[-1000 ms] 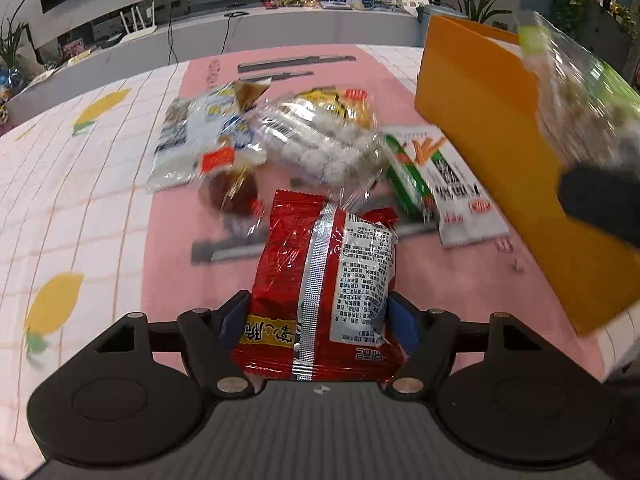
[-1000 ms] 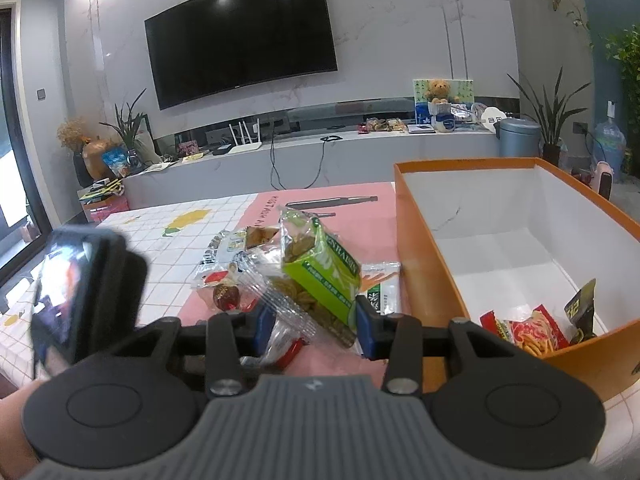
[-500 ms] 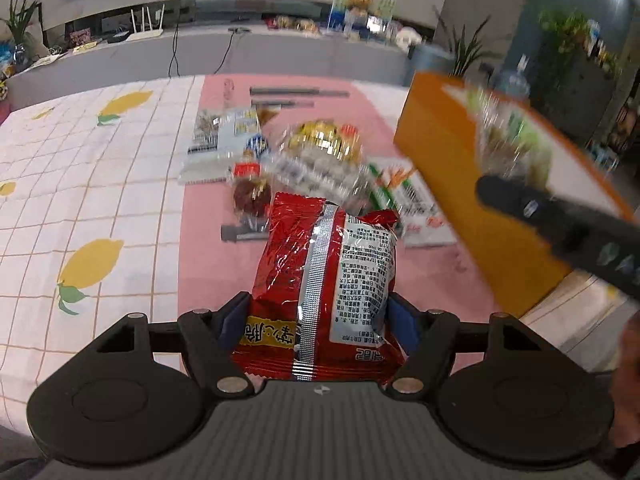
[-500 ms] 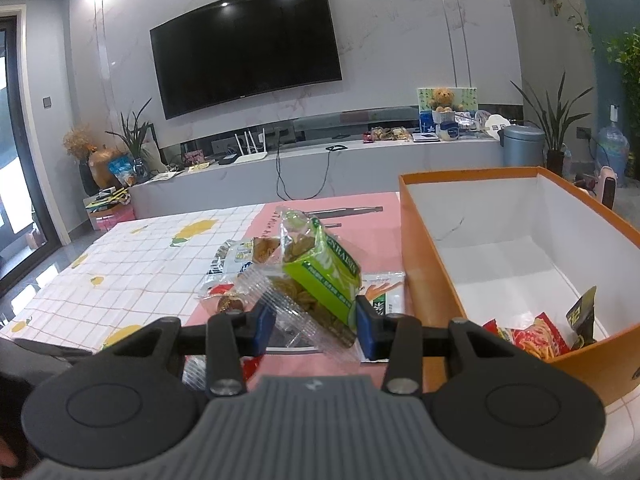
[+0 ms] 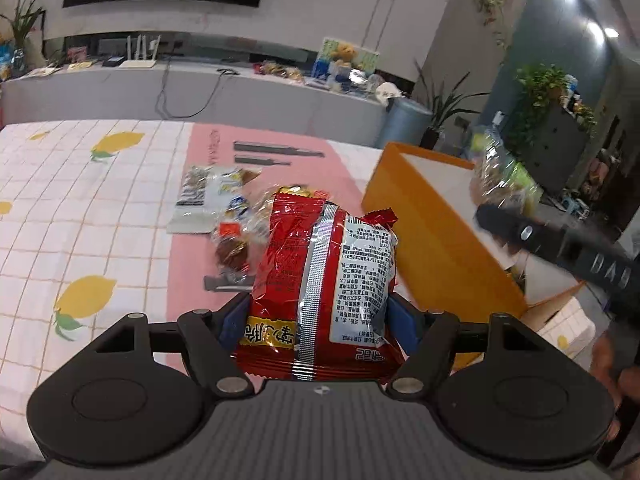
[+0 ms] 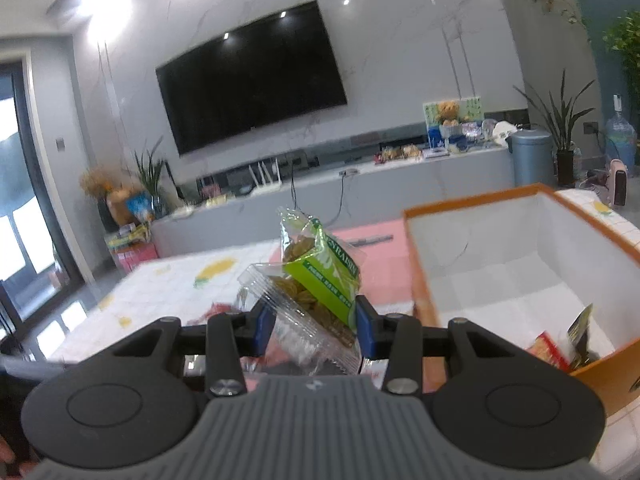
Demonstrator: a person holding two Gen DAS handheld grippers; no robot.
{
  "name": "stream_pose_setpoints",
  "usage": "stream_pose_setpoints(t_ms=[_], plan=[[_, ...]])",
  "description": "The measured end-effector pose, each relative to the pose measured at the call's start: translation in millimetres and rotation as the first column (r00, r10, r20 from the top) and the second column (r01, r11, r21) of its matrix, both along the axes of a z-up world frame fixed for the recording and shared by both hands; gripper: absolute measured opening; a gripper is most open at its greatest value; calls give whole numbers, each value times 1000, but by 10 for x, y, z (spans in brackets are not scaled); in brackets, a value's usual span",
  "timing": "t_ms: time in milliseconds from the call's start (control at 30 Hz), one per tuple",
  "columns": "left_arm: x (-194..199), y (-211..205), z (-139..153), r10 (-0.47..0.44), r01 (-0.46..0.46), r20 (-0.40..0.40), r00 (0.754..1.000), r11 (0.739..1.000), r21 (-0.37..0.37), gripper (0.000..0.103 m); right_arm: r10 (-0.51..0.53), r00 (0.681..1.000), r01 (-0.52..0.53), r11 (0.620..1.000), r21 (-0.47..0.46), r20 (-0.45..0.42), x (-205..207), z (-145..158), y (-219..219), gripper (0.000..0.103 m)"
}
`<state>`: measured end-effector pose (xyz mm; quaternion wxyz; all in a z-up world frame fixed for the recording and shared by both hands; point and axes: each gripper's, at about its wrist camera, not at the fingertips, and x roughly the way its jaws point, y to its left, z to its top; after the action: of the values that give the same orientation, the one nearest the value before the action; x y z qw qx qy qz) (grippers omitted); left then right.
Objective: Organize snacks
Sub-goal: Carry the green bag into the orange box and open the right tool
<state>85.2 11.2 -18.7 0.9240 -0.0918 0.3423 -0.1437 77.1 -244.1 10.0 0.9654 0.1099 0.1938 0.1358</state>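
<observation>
My left gripper is shut on a red snack bag and holds it above the pink mat, left of the orange box. My right gripper is shut on a clear raisin pack with a green label, held up in the air just left of the orange box. That box has a white inside and holds a red snack and a dark packet. The right gripper and its pack also show in the left wrist view, over the box.
Several loose snacks lie on the pink mat on a lemon-print tablecloth. Two dark bars lie at the mat's far end. A TV bench and bin stand behind.
Both grippers have risen with their snacks. The right gripper has lifted and tilted up beside the box; the left has pulled back and up from the snack pile.
</observation>
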Motion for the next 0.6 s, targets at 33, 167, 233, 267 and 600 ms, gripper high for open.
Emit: stream_pose_setpoints(t_ms=[33,167,233,267,600], plan=[[-2,-15,13,-5,5,6,1000,1000,-6,83,-16,1000,16,1000,0,11,-13,42,-74,41],[1,-66,48,-21,22,22,1000,999,-24,83,-105,994,105,994,-3,35,-39,158,-409,41],[11,-91,56,-27,28,27,999,999,-34,83,-157,987,158,987,-19,36,-30,177,-560,41],[12,-109,55,-33,34,27,999,999,-40,83,-188,981,190,980,-53,42,-29,183,-626,41],[76,-201,-10,-78,80,19,997,991,-104,83,-384,902,368,923,-113,-195,273,-83,-1136,41]])
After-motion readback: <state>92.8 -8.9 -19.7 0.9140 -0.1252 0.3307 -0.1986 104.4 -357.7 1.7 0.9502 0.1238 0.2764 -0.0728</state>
